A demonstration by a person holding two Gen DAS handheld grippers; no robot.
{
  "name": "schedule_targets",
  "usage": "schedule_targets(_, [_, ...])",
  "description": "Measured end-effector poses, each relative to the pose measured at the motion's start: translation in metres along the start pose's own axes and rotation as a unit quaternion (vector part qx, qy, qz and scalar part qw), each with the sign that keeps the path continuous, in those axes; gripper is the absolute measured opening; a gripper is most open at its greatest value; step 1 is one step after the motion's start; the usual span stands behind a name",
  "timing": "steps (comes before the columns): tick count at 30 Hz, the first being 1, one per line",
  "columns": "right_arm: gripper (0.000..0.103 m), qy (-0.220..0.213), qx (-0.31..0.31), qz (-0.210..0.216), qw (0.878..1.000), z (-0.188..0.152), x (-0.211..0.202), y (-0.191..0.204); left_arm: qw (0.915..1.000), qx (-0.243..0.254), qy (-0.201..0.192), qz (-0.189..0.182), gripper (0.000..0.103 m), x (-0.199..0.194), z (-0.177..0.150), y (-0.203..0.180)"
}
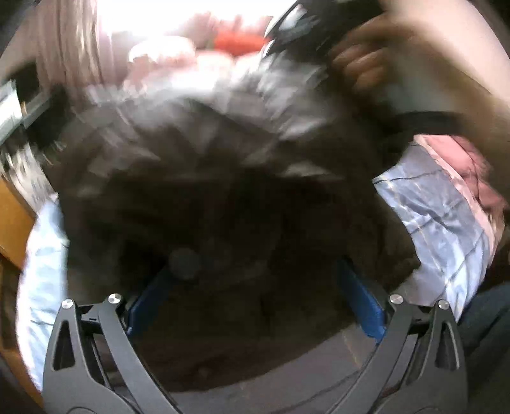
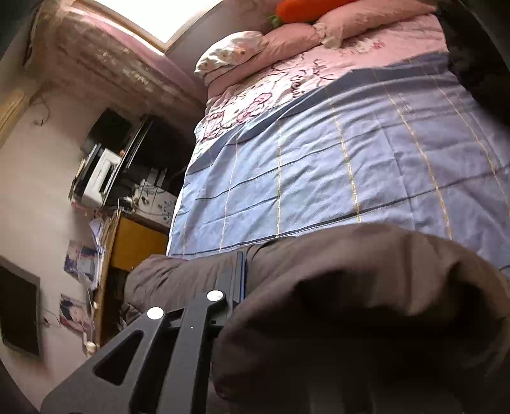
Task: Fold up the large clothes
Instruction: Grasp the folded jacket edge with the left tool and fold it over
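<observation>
The right wrist view is sharp and gives the room: a bed (image 2: 318, 165) covered by a blue checked sheet fills the centre and right of the frame, pink floral bedding (image 2: 287, 73) and pillows (image 2: 229, 54) lie at the upper centre, an orange plush toy (image 2: 306, 11) sits at the top edge, and a cluttered shelf unit (image 2: 127, 165) stands against the wall at the left. None of that detail survives in the left wrist view, which is heavily blurred; it does show what the other does not, a person's bare hand (image 1: 360, 60) in the upper right wrapped around dark hardware. The grey-brown garment (image 2: 334, 286) spreads across the bottom of the right wrist view, bunched over the near edge of the bed, and it fills the middle of the left wrist view as well, lighter toward the top and dark near the lens. The right hand-held gripper (image 2: 240, 274) is clenched on a fold of this garment; one black finger runs up from the lower left and the cloth swells over the other side. The left hand-held gripper (image 1: 255, 286) has its blue-padded fingers (image 1: 360, 293) spread wide, with the garment lying between and over them, the pads not pressing it.
</observation>
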State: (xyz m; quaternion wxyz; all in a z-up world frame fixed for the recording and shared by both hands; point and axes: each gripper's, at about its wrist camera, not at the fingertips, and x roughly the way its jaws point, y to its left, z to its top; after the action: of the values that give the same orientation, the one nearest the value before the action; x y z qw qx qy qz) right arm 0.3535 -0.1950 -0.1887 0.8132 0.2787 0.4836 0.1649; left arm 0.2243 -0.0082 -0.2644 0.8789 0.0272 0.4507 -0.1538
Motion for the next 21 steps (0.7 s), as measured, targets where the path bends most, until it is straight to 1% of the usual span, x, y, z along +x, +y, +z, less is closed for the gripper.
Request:
schedule_targets(1, [0.007, 0.001, -0.015, -0.001, 1.0, 0.0, -0.003, 0.003, 0.9996, -0.024, 0.013, 0.005, 0.1, 0.021, 0.006, 0.009])
schedule_targets(2, [0.007, 0.001, -0.025, -0.001, 1.0, -0.001, -0.005, 0.006, 0.9988, -0.043, 0.02, 0.008, 0.1, 0.034, 0.011, 0.016])
schedule_targets(3, [0.007, -0.001, -0.041, 0.0, 0.999, -0.003, -0.008, 0.009, 0.9973, -0.069, 0.024, 0.012, 0.1, 0.047, 0.018, 0.025])
schedule_targets(4, [0.007, -0.004, -0.053, -0.001, 0.999, -0.003, -0.009, 0.011, 0.9941, -0.104, 0.019, 0.022, 0.1, 0.06, 0.028, 0.037])
schedule_targets(6, [0.007, -0.015, -0.095, -0.015, 0.995, -0.007, -0.011, 0.019, 0.9903, -0.133, 0.006, 0.041, 0.1, 0.073, 0.044, 0.05])
schedule_targets(8, [0.007, -0.03, -0.122, -0.028, 0.992, -0.01, -0.011, 0.024, 0.9888, -0.139, -0.001, 0.055, 0.099, 0.075, 0.053, 0.054])
schedule_targets(10, [0.007, -0.042, -0.147, -0.054, 0.987, -0.01, -0.008, 0.027, 0.9878, -0.147, 0.014, 0.05, 0.098, 0.066, 0.053, 0.053])
schedule_targets(12, [0.006, -0.048, -0.178, -0.078, 0.98, -0.011, -0.004, 0.029, 0.9853, -0.165, 0.029, 0.037, 0.098, 0.039, 0.044, 0.049])
schedule_targets(13, [0.006, -0.053, -0.193, -0.086, 0.976, -0.012, -0.002, 0.03, 0.9845, -0.171, 0.031, 0.021, 0.098, 0.02, 0.037, 0.045])
schedule_targets(15, [0.006, -0.063, -0.202, -0.082, 0.974, -0.017, -0.005, 0.029, 0.9853, -0.17, 0.021, -0.009, 0.098, -0.014, 0.033, 0.041])
schedule_targets(16, [0.006, -0.077, -0.218, -0.079, 0.97, -0.026, -0.01, 0.032, 0.9865, -0.162, 0.005, -0.021, 0.098, -0.032, 0.036, 0.042])
schedule_targets(17, [0.006, -0.09, -0.243, -0.084, 0.962, -0.038, -0.015, 0.037, 0.9871, -0.155, -0.038, -0.016, 0.099, -0.061, 0.042, 0.05])
schedule_targets(18, [0.006, -0.105, -0.283, -0.096, 0.949, -0.055, -0.021, 0.046, 0.9853, -0.153, -0.076, 0.003, 0.099, -0.084, 0.046, 0.058])
schedule_targets(19, [0.006, -0.12, -0.35, -0.116, 0.922, -0.084, -0.028, 0.059, 0.9812, -0.153, -0.113, 0.029, 0.101, -0.105, 0.05, 0.069])
schedule_targets(20, [0.006, -0.126, -0.395, -0.127, 0.901, -0.107, -0.033, 0.066, 0.9733, -0.157, -0.153, 0.068, 0.101, -0.131, 0.056, 0.086])
schedule_targets(21, [0.006, -0.126, -0.434, -0.135, 0.882, -0.131, -0.037, 0.07, 0.9698, -0.16, -0.164, 0.085, 0.101, -0.141, 0.06, 0.097])
